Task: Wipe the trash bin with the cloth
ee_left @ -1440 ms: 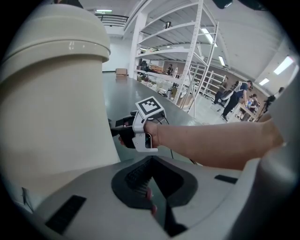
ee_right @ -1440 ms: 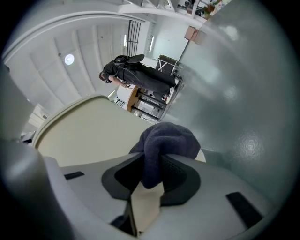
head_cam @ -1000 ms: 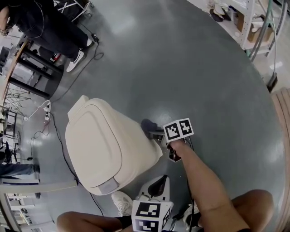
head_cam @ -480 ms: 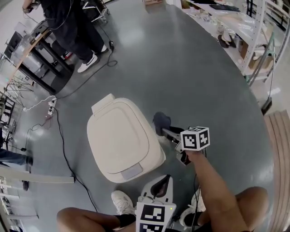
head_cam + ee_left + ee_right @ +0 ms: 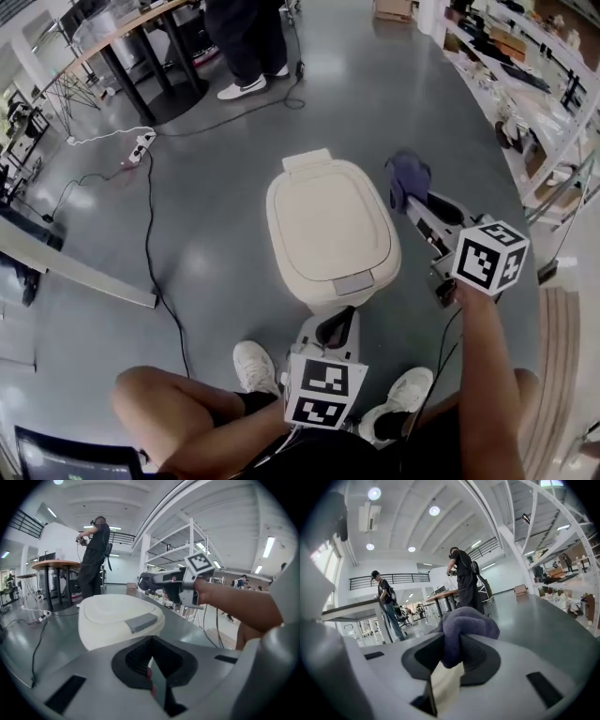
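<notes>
Since a second ago my right claw (image 5: 413, 195) has come off the bin's side, and the bin itself now sits in the middle of the head view rather than at its left. The cream trash bin (image 5: 328, 230) stands on the grey floor (image 5: 216, 244) with its lid shut, the grey latch tab facing me. My right claw is clamped on the purple cloth (image 5: 409, 176), which bunches out past the jaws; it hangs just beside the bin's far right corner, and it looks apart from the lid. In the right gripper view the cloth (image 5: 463, 626) fills the gap between the jaws. My left claw (image 5: 335, 330) is low at the bin's near side, jaws together on nothing, pointing at the latch. A black cable (image 5: 150, 234) trails across the floor well left of the bin, and a person (image 5: 246, 37) stands by a table (image 5: 122, 28) beyond
</notes>
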`<state>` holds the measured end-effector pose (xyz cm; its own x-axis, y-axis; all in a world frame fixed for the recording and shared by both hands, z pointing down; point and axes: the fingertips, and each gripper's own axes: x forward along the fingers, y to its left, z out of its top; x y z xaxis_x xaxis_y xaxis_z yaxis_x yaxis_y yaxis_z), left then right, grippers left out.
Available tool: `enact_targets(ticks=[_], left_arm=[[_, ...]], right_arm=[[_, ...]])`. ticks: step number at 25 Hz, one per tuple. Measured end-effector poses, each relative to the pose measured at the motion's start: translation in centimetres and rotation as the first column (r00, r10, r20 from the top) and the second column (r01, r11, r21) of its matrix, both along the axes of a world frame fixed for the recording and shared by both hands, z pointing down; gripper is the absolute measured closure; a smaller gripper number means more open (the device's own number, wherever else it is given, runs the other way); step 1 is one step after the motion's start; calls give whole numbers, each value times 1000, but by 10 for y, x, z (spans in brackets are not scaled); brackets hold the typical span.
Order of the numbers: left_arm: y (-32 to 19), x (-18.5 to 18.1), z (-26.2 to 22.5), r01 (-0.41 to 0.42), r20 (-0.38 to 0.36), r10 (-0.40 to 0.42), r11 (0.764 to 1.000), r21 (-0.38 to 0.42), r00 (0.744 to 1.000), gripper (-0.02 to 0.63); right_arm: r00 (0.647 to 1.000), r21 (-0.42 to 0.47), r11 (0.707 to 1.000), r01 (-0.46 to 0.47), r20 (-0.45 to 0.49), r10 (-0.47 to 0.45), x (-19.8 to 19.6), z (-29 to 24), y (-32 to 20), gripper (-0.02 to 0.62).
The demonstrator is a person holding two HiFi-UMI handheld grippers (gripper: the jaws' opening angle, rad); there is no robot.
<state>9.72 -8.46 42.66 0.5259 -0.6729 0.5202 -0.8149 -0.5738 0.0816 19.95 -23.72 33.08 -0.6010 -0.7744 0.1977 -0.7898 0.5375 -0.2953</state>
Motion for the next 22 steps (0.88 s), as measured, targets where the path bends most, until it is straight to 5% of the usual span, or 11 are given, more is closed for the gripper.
enact_targets(ticks=[5,10,22], left_arm=[[-4,-80,10,113,58,-117,991,69,991,606],[-6,-168,16,251,34,-254,966,63,967,606],[-35,-277,8,394,-81,-389,917,59,918,606]], right_arm=[[992,-21,996,91,89,-88,-90,-60,31,503],[988,3,994,107,109,-107,-179,-70,67,503],[990,33,994,100,-108,-96,-319,9,130,503]])
